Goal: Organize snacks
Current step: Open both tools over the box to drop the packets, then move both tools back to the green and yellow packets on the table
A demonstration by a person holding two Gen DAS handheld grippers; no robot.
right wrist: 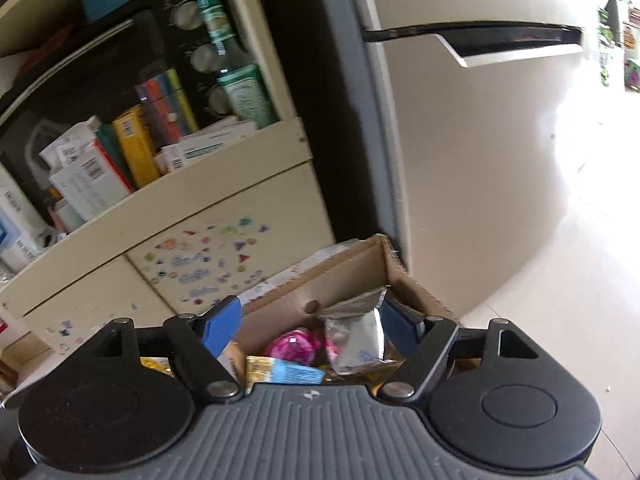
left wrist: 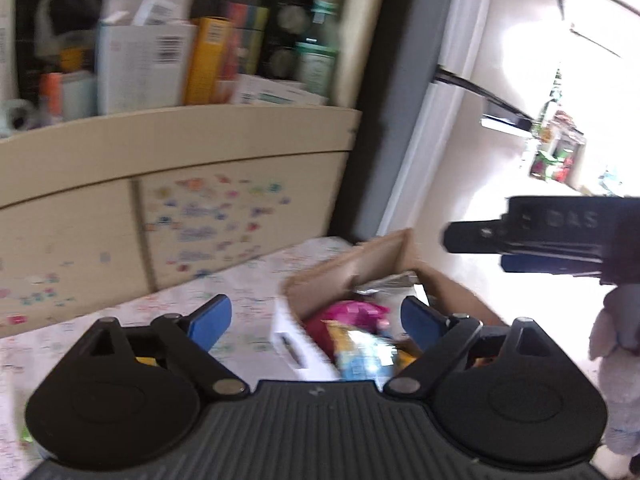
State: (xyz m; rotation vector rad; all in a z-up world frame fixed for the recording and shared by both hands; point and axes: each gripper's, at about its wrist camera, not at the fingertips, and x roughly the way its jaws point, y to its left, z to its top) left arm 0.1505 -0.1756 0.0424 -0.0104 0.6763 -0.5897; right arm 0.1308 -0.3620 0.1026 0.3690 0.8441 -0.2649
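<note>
Here, the open brown cardboard box (right wrist: 352, 276) sits on a patterned white cloth-covered surface (left wrist: 168, 312), just beside the tall beige refrigerator (right wrist: 460, 160) on its right. Inside it lie a bright pink snack packet (right wrist: 294, 342), a crinkled silver foil pouch (right wrist: 356, 338) to the right of that, and nearer, a yellow-and-light-blue wrapper (right wrist: 288, 372).

The left gripper (left wrist: 316, 320) hangs over the box's near left side with its blue-padded jaws spread wide, nothing between the pads. The right gripper (right wrist: 312, 324) is above the box too, its jaws parted; the silver pouch lies just beside its right pad, though whether they touch I cannot tell.

Behind the box stands a cream cabinet (right wrist: 200, 240) with coloured stickers (right wrist: 208, 256) on its door, and a shelf above crowded with cartons and bottles.
</note>
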